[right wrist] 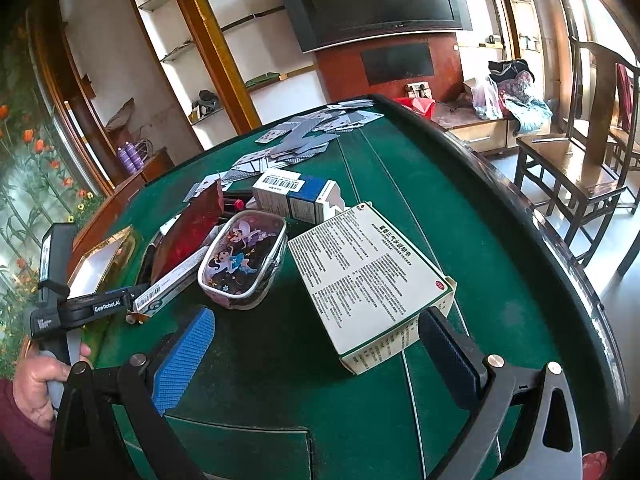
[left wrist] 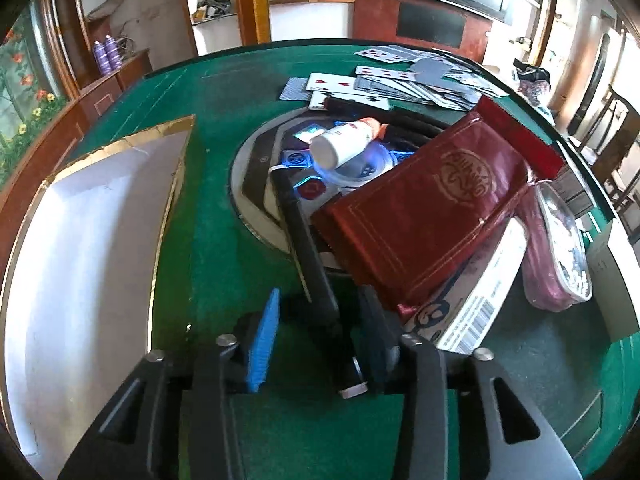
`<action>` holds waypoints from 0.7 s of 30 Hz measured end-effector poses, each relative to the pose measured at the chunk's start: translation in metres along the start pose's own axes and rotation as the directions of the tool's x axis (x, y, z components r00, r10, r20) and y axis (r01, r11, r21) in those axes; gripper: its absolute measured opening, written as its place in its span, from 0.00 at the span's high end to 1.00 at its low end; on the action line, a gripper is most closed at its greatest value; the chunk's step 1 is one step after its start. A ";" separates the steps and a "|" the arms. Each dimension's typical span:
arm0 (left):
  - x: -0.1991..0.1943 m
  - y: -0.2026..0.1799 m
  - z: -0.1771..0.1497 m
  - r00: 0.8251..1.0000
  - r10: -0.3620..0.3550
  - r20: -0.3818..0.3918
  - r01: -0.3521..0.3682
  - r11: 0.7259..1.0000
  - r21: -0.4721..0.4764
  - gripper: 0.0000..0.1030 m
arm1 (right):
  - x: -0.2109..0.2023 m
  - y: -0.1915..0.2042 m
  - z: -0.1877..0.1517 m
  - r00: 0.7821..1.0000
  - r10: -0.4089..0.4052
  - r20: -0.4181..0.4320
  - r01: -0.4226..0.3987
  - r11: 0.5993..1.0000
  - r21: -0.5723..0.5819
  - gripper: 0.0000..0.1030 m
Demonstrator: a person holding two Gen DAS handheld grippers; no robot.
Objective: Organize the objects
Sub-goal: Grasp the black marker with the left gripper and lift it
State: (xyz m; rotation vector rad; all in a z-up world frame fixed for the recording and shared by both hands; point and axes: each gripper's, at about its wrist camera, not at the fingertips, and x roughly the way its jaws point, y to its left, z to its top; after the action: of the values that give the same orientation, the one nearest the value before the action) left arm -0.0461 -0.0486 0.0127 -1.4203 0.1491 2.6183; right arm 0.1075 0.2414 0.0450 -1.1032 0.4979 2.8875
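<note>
On the green table, my left gripper [left wrist: 318, 332] has a black stick-like object [left wrist: 308, 256] between its fingers; I cannot tell whether the pads press it. It lies against a red-brown pouch [left wrist: 424, 204] resting on a white barcode box [left wrist: 472, 304]. A white bottle [left wrist: 340, 144] lies on the round centre panel [left wrist: 256, 184]. My right gripper [right wrist: 316, 356] is open and empty, its right pad beside a large white medicine box [right wrist: 368, 276]. A cartoon pencil case [right wrist: 244, 260] and a blue-white carton [right wrist: 296, 196] lie beyond.
A shallow gold-edged white tray [left wrist: 88, 248] sits at the table's left. Playing cards [left wrist: 400, 80] are scattered at the far side. A wooden chair [right wrist: 576, 176] stands off the table's right edge. Shelves and a television line the far wall.
</note>
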 end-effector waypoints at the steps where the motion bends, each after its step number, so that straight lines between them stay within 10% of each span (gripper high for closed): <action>1: 0.001 0.001 0.000 1.000 -0.001 0.000 0.001 1.000 -0.012 0.59 | 0.001 0.000 0.000 1.000 -0.003 -0.003 0.003 1.000 -0.001 0.00; 4: 0.003 0.000 0.004 1.000 0.020 -0.001 -0.020 0.999 -0.033 0.62 | 0.002 0.002 0.000 1.000 -0.007 -0.008 0.007 1.000 -0.007 0.00; 7: 0.004 -0.010 0.004 0.999 0.044 0.020 -0.044 0.999 -0.002 0.86 | 0.003 0.003 0.000 1.000 -0.015 -0.011 0.015 1.000 -0.015 0.00; 21: -0.084 0.001 -0.039 0.967 -0.176 0.186 0.188 0.981 -0.054 0.86 | 0.005 0.009 0.000 0.998 -0.056 -0.021 0.055 0.997 -0.046 0.00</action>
State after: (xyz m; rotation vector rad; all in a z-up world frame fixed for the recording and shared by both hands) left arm 0.0304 -0.0637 0.0619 -1.1475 -0.0942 2.6040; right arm 0.1023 0.2322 0.0444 -1.1368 0.3967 2.8554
